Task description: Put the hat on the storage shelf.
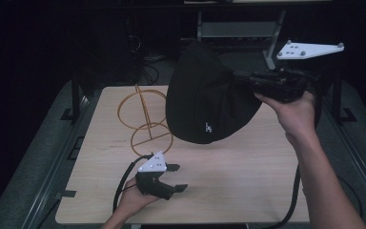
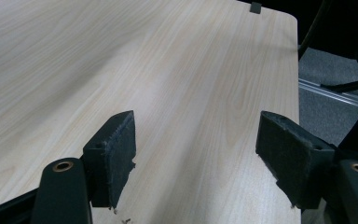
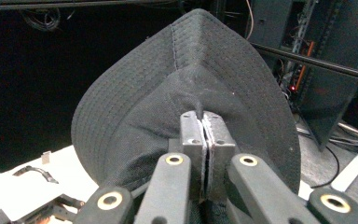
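A black bucket hat hangs in the air over the back of the wooden table, held up by its crown. My right gripper is shut on the hat's fabric; in the right gripper view the hat rises above the pinched gripper. An orange wire stand of rings stands on the table, just left of the hat. My left gripper rests low near the table's front, open, with bare tabletop between its jaws. In the left gripper view its pads stand wide apart around that gripper's middle.
Dark metal frames and cables crowd the space behind the table. Black rails run along both sides of the table. The table's right edge borders grey floor.
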